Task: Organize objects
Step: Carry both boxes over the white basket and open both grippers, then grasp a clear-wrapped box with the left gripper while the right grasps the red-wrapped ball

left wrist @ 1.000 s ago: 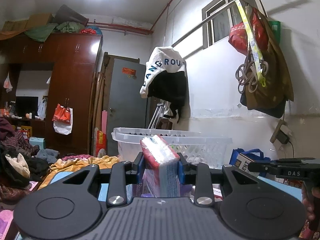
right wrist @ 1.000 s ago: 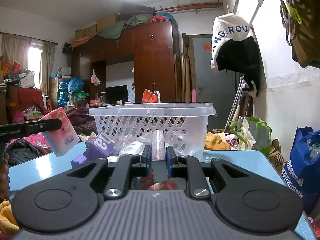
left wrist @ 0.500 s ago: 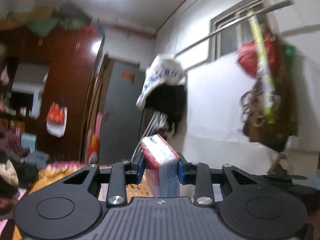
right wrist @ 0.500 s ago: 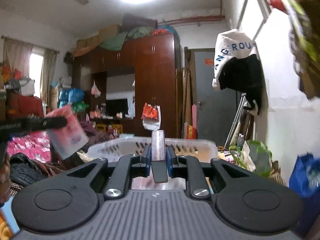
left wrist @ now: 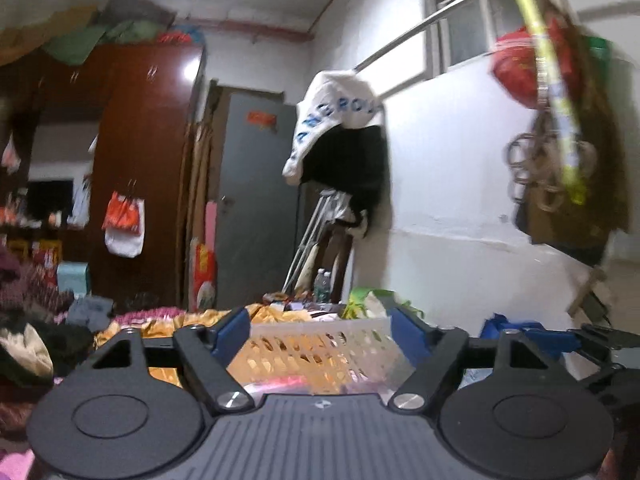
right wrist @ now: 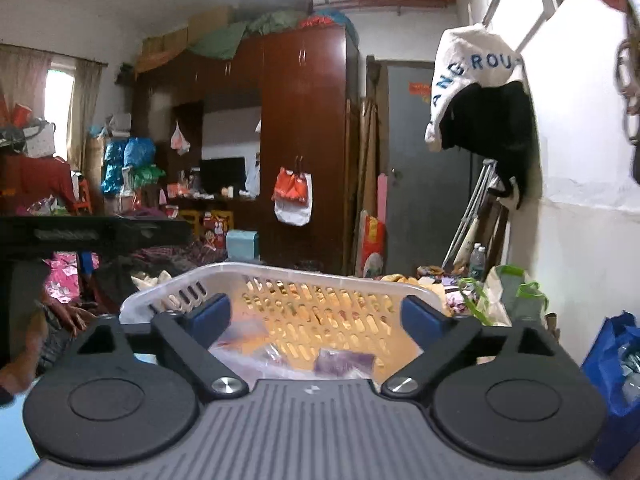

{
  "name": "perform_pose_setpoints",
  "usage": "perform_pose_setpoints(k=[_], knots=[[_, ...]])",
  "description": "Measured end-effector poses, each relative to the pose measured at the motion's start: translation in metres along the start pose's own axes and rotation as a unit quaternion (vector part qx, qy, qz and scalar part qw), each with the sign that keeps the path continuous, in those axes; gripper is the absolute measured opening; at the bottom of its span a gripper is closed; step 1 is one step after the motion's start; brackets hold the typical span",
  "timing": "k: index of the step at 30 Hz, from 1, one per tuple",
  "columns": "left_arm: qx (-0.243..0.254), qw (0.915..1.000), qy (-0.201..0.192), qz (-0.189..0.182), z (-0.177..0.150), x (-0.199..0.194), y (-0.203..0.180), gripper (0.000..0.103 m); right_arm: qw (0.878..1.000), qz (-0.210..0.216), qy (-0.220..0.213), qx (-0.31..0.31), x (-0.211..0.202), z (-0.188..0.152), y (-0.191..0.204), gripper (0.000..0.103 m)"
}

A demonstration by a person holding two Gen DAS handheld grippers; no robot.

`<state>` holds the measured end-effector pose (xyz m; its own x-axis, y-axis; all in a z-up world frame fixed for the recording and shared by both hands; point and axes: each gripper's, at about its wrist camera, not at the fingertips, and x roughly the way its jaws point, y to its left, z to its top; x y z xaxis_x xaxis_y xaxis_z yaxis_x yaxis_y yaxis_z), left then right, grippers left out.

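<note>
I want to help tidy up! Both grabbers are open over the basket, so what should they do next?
Probably draw both back to fetch more things. The left gripper and right gripper have just opened, nothing sits between their jaws, and the white basket already holds packets.

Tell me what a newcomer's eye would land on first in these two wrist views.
First, the white slotted basket directly ahead of both grippers, with packets lying inside it. The left gripper and right gripper have just been opening, and nothing sits between the blue pads. Next comes the white lettered garment hanging over black clothes on the right wall, beside the grey door.
</note>
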<state>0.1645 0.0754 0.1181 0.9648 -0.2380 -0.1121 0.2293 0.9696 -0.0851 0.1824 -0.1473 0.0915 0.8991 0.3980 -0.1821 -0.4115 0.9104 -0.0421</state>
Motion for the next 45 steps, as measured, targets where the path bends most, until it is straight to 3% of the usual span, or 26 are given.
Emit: perform_pose_setpoints(k=[5, 9, 12, 14, 17, 22, 24, 26, 30, 34, 39, 42, 43, 45], knots=[[-0.001, 0.9998, 0.017, 0.003, -0.041, -0.050, -0.004, 0.087, 0.998, -0.027, 0.051, 0.015, -0.032, -0.048, -0.004, 0.103], [-0.014, 0.9982, 0.057, 0.009, -0.078, -0.063, -0.005, 0.088, 0.992, 0.038, 0.110, 0.046, -0.039, -0.078, -0.009, 0.103], [-0.012, 0.9948, 0.102, -0.002, -0.096, -0.055, -0.014, 0.087, 0.988, 0.068, 0.128, 0.043, -0.034, -0.086, -0.005, 0.092], [0.007, 0.9935, 0.113, -0.009, -0.103, -0.051, -0.025, 0.087, 0.988, 0.052, 0.145, 0.028, -0.029, -0.087, 0.001, 0.078], [0.031, 0.9923, 0.119, -0.015, -0.110, -0.049, -0.040, 0.087, 0.986, 0.040, 0.161, 0.001, -0.023, -0.087, 0.005, 0.071], [0.054, 0.9885, 0.139, -0.023, -0.120, -0.044, -0.060, 0.087, 0.986, 0.026, 0.167, -0.009, -0.026, -0.090, 0.007, 0.066], [0.064, 0.9873, 0.145, -0.008, -0.125, -0.042, -0.066, 0.087, 0.987, 0.019, 0.162, -0.010, -0.029, -0.093, 0.007, 0.055], [0.069, 0.9858, 0.153, 0.006, -0.129, -0.038, -0.070, 0.086, 0.988, 0.020, 0.155, -0.012, -0.032, -0.094, 0.008, 0.052], [0.074, 0.9822, 0.166, 0.048, -0.134, -0.036, -0.065, 0.077, 0.990, 0.029, 0.139, -0.028, -0.037, -0.094, 0.012, 0.052], [0.061, 0.9815, 0.169, 0.066, -0.135, -0.043, -0.055, 0.077, 0.990, 0.035, 0.130, -0.031, -0.040, -0.094, 0.013, 0.052], [0.064, 0.9826, 0.169, 0.043, -0.132, -0.042, -0.064, 0.077, 0.990, 0.039, 0.135, -0.025, -0.036, -0.092, 0.012, 0.054], [0.073, 0.9804, 0.175, 0.054, -0.133, -0.034, -0.070, 0.076, 0.990, 0.040, 0.136, -0.026, -0.036, -0.092, 0.012, 0.055], [0.067, 0.9801, 0.178, 0.058, -0.133, -0.032, -0.068, 0.074, 0.990, 0.039, 0.136, -0.027, -0.035, -0.091, 0.013, 0.055], [0.054, 0.9800, 0.182, 0.059, -0.133, -0.031, -0.065, 0.049, 0.990, 0.036, 0.136, -0.030, -0.035, -0.093, 0.014, 0.055]])
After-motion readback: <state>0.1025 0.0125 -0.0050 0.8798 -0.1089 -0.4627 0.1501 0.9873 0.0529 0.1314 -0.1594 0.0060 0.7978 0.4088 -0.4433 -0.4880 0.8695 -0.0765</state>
